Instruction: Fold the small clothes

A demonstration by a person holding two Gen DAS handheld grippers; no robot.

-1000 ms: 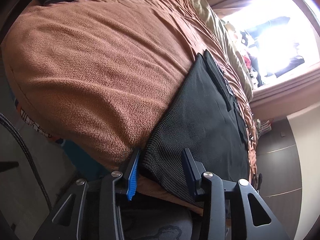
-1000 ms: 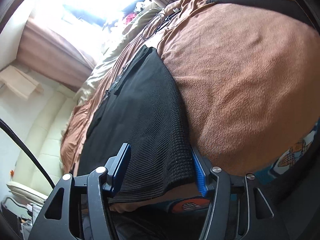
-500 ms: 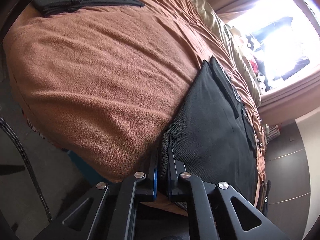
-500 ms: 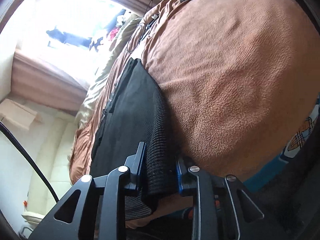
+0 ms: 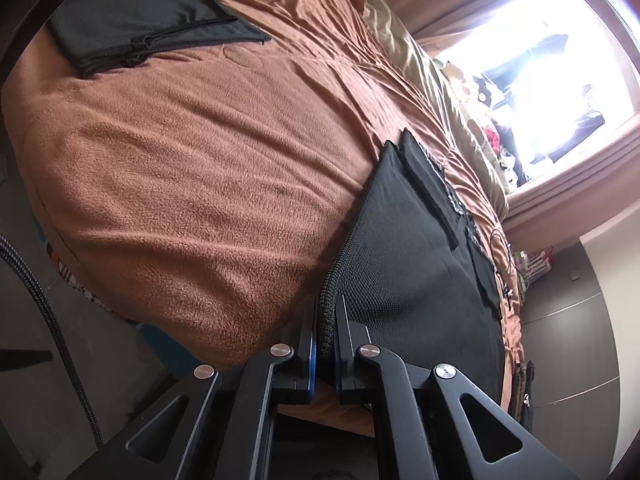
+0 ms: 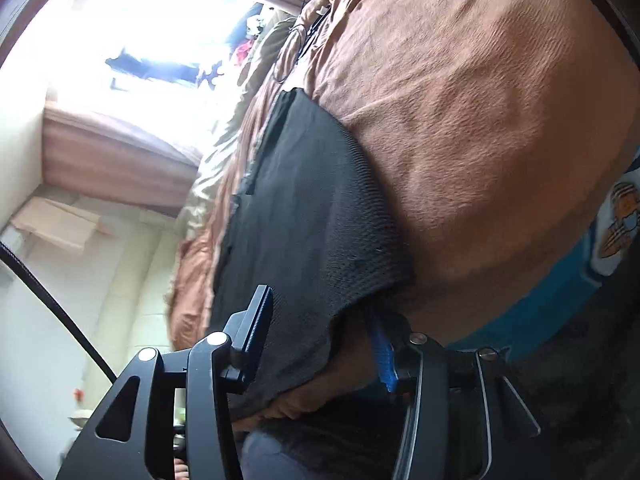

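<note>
A black mesh garment (image 5: 404,264) lies flat on the brown fleece blanket (image 5: 200,168) at the bed's near edge. My left gripper (image 5: 325,320) is shut on the garment's near corner hem, which stands pinched between the blue pads. In the right wrist view the same garment (image 6: 304,216) hangs over the bed edge. My right gripper (image 6: 320,332) is open, its fingers on either side of the garment's other near corner, which lies loose between them.
A folded black garment (image 5: 144,36) lies at the far end of the blanket. A beige quilt (image 5: 432,80) and a bright window (image 5: 540,60) lie beyond. The bed's edge with a patterned sheet (image 6: 616,220) drops away at right.
My left gripper closed on the garment's corner and stays shut. My right gripper closed on the other corner half a second ago and has now opened, letting the hem go.
</note>
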